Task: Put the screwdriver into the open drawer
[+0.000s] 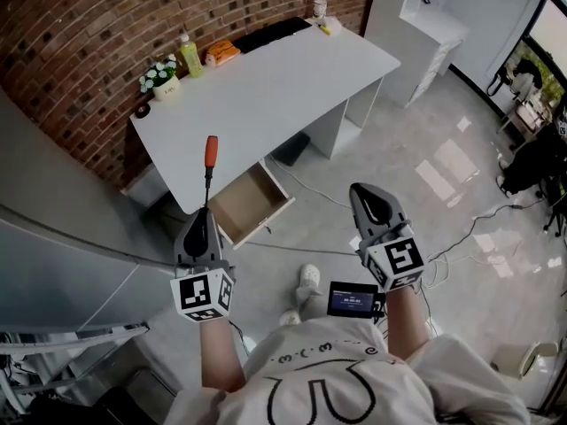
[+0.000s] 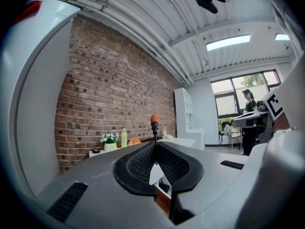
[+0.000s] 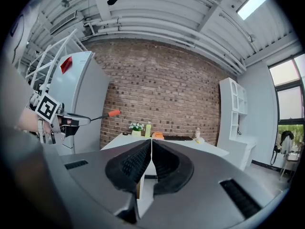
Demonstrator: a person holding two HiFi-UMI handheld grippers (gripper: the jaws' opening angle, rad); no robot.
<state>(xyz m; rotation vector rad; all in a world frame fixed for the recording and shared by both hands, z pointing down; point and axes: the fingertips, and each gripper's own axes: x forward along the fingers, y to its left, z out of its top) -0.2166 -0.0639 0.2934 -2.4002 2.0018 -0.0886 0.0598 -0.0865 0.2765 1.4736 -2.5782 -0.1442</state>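
Red-brick wall (image 1: 106, 69) backs a white desk (image 1: 266, 78), and pale glossy tiles (image 1: 416, 175) cover the floor. The screwdriver (image 1: 210, 168) is up in the air, not in the drawer: its thin dark shaft is pinched at the lower end and its orange handle points away from the person, toward the desk's front edge. The left gripper (image 1: 205, 211) holds it, the jaws closed tight on the shaft; in the left gripper view the tool (image 2: 154, 127) stands straight out of the pads of that gripper (image 2: 155, 146). The right gripper view shows the same screwdriver (image 3: 106, 115) off to its left, sticking out of the left gripper (image 3: 71, 120).

Just beyond the left gripper, the open drawer (image 1: 251, 204) juts out from under the desk, its light wooden inside bare. The right gripper (image 1: 361, 191) hovers over the floor well to the right of the drawer, its jaws pressed together with nothing between them (image 3: 151, 144).

Along the desk's back edge stand a pot of white flowers (image 1: 160, 78), a yellow-green bottle (image 1: 190, 57), an orange object (image 1: 221, 53) and a dark keyboard (image 1: 270, 34). A white shelf unit (image 1: 425, 25) stands to the desk's right.
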